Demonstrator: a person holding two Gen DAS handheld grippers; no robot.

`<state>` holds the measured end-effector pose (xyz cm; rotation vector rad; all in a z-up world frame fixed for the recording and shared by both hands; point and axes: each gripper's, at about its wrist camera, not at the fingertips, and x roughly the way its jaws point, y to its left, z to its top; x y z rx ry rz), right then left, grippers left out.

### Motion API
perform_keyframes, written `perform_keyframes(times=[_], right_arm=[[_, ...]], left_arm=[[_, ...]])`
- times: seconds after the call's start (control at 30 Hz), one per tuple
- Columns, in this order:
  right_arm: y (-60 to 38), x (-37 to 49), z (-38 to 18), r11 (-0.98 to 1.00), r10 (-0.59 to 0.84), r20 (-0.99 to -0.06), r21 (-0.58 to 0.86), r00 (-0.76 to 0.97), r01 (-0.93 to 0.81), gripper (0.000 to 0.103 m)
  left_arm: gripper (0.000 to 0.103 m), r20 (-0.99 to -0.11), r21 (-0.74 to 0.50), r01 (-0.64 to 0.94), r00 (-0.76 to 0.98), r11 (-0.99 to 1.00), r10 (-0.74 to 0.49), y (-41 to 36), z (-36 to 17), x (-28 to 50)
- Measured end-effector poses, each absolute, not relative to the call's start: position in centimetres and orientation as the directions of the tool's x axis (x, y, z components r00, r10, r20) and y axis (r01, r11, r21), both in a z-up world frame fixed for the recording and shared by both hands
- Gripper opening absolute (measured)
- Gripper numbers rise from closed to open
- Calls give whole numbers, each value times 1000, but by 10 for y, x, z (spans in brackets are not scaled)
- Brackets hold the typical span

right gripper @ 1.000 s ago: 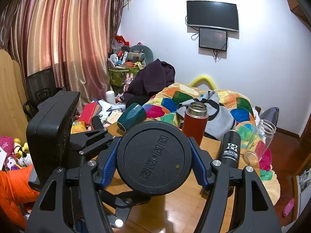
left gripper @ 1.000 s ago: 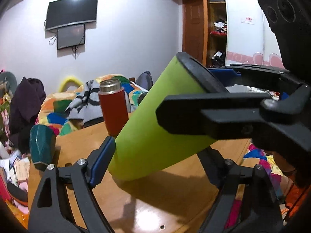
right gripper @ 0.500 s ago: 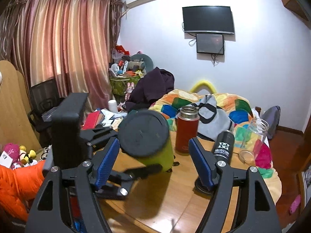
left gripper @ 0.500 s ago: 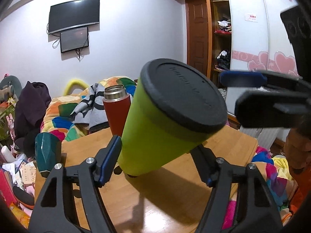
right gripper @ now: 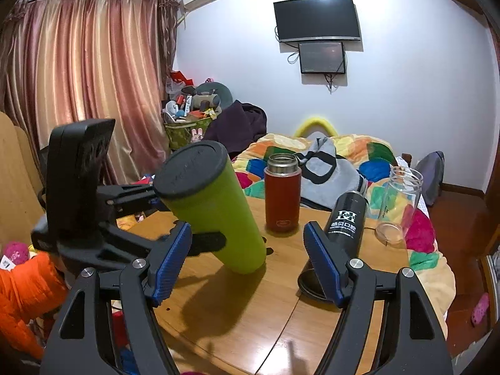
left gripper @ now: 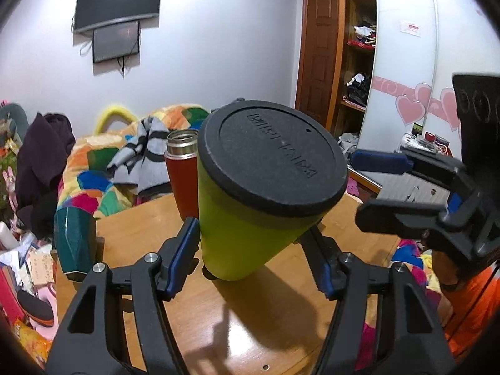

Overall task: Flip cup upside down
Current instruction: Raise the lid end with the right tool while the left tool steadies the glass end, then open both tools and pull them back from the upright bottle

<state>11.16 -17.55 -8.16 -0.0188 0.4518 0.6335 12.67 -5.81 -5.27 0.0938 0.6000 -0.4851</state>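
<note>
We've got the green cup clenched in the left tongs, pads on its lower body, black flat end up and leaning toward the cam. From the right wrist view the cup is tilted, lower end touching or just off the tabletop, can't tell which. Right tongs are released, jaws wide, nothing between them, cup sits ahead and to their left. Status imo: flip mostly done, black end up, other end down. Left to do: stand it vertical, seat it flat, let go. Risk: red flask is close behind the cup, black bottle just right of the right tongs, so keep clearance when straightening.
</note>
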Motion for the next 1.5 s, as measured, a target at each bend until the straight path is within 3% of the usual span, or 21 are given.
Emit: perform_keyframes(times=[0.57,0.9,1.27,1.37,1.47,1.5], right_arm=[[-187,115,-88,839,530,-427,137,733,-527,71],[-191,118,-90,842,529,-430,156,732,-517,71],[-193,107,-76,852,516,-389,141,763,-504,71],[-194,102,-70,862,501,-368,137,783,-487,72],[-194,95,-64,876,480,-344,129,807,-465,87],[-194,92,-62,881,470,-334,123,817,-457,87]], left_arm=[[64,-631,-223,432,619,874,-467,-44,-48,182],[62,-620,-202,432,638,879,-456,-44,-45,176],[63,-517,-102,368,774,924,-365,-28,-19,119],[77,-476,-50,302,831,952,-288,-29,-13,101],[89,-433,-20,259,868,966,-242,-31,-9,84],[94,-421,-20,249,876,968,-234,-32,-9,79]])
